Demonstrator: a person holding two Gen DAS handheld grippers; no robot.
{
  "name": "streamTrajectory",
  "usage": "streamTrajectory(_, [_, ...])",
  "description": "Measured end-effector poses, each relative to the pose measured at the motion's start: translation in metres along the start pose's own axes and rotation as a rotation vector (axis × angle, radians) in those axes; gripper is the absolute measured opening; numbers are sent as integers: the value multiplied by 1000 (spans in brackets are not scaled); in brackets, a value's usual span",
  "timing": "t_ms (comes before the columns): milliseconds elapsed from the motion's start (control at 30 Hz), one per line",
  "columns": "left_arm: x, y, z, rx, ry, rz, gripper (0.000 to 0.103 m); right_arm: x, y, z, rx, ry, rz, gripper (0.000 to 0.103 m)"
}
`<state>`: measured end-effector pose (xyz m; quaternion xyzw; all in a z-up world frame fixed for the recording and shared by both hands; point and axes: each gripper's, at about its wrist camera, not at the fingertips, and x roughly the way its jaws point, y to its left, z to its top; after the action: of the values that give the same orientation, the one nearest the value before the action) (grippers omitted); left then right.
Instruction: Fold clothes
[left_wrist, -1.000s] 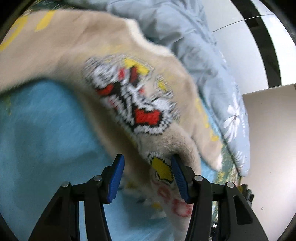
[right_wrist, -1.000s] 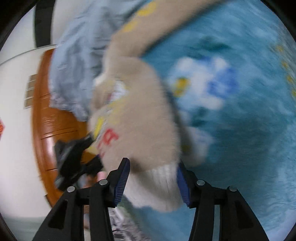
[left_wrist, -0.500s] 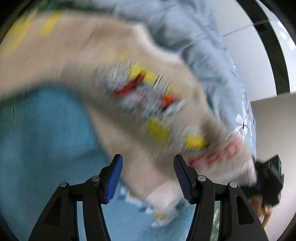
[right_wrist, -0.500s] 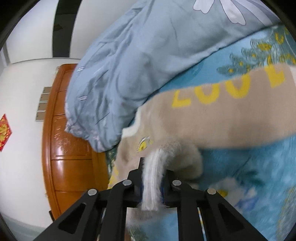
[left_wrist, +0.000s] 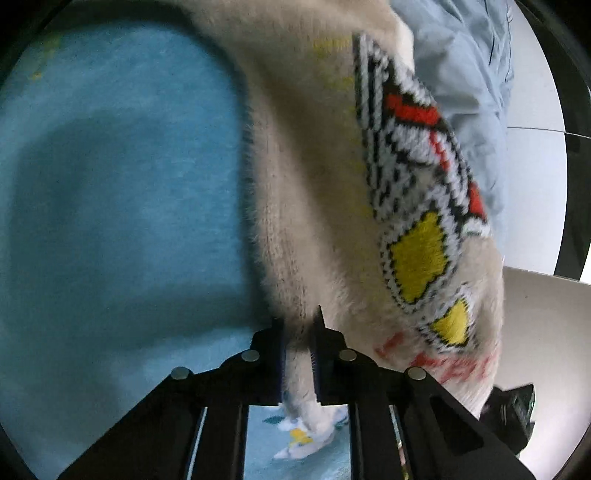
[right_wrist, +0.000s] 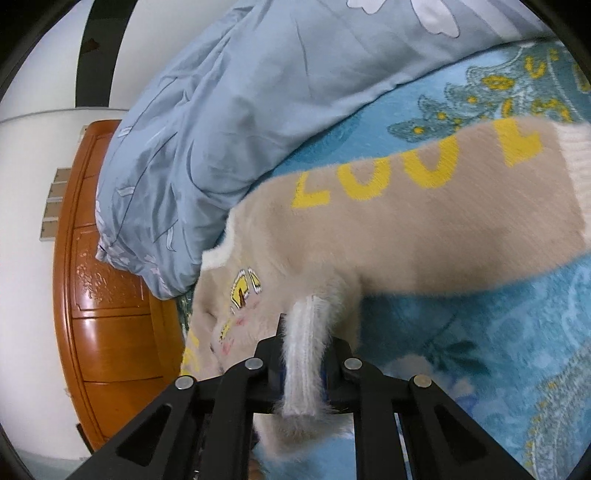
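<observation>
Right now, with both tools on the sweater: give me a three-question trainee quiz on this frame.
1. True or false: the left tool is shut on a fold of the beige sweater.
2. What does the right tool pinch? A) the grey-blue quilt B) the sweater's white ribbed edge C) nothing
3. What colour are the letters on the outstretched sleeve in the right wrist view?

Key: 1 true. 2 B. 3 yellow.
</observation>
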<state>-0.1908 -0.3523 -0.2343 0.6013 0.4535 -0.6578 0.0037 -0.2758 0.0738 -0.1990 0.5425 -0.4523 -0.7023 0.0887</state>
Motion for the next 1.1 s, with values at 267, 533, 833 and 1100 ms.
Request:
streamTrajectory(267, [-68,35,-22,192,-21,175,10,-12,-14,-93,-55,34,-41,13])
streamTrajectory(533, [-127,115,-31,257,-7,309,10,25,-65,-220,101,200,-61,11])
streamTrajectory(833, [-129,105,-39,349,-40,283,17,-7,-53,-177,-3,47,-93,34])
streamTrajectory(1100, [-136,96,-29,346,-101,292,20,-36,-72,-83,110,-302,-183,60])
